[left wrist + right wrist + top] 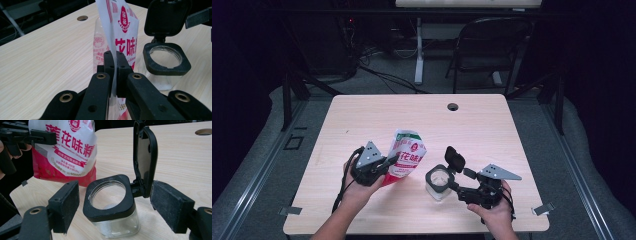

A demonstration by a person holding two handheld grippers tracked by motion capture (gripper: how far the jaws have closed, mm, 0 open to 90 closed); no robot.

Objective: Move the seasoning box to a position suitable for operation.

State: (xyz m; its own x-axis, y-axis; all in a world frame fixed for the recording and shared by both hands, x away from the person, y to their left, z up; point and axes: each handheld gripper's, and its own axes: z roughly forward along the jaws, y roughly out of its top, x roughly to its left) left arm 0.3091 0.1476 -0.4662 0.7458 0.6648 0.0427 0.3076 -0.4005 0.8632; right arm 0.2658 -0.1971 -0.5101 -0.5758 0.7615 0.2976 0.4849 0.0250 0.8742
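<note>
While crinkly, the pouch [406,156] faces a square glass jar [438,184].

Bright, even light on the table [362,115], dark surroundings, slightly soft focus.

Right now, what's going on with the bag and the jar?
Left gripper shut on bag, held tilted beside jar. Right gripper open around jar, lid flipped up. Nothing in the way.

The red-and-white plastic seasoning pouch [406,156] is held clear of the table, tilted, just beside the square clear glass jar [438,185], which stands upright with its hinged black lid [455,160] raised open.
</note>
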